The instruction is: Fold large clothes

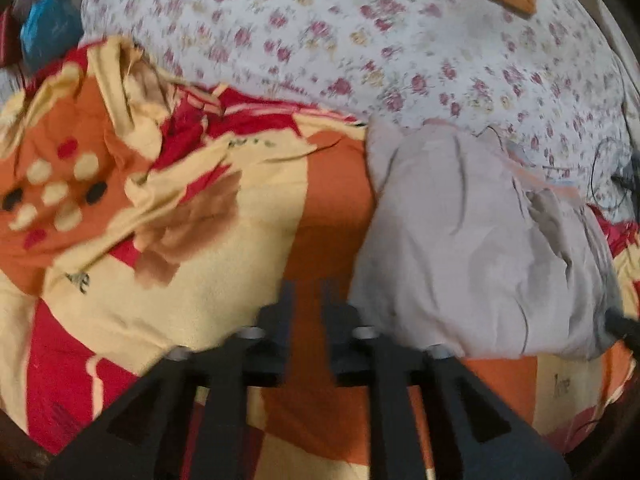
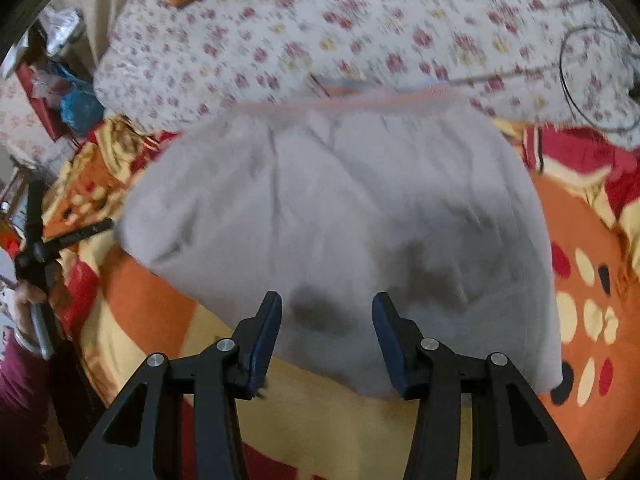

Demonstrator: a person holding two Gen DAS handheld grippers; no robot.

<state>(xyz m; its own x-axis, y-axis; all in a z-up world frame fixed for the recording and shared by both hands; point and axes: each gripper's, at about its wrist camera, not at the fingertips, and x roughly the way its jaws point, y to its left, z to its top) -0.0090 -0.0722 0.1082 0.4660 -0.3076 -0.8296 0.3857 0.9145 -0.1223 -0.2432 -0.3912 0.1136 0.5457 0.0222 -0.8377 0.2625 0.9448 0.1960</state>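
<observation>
Both views motion-blurred. Grey garment (image 2: 336, 216) far edge indistinct. Blanket (image 1: 224, 312) print reads "love". Left gripper (image 1: 310, 300) fingers slightly apart, empty; right gripper (image 2: 326, 320) fingers apart, empty.

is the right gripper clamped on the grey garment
No, the right gripper hangs open over the grey garment, its fingers apart with nothing pinched.

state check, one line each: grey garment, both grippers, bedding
grey garment: lying bunched and wrinkled on the blanket, not gripped.
left gripper: jaws narrowly apart, nothing between them, beside the garment.
right gripper: open, empty, over the garment's near edge.
patterned blanket: spread, rumpled.
floral sheet: spread flat.
</observation>
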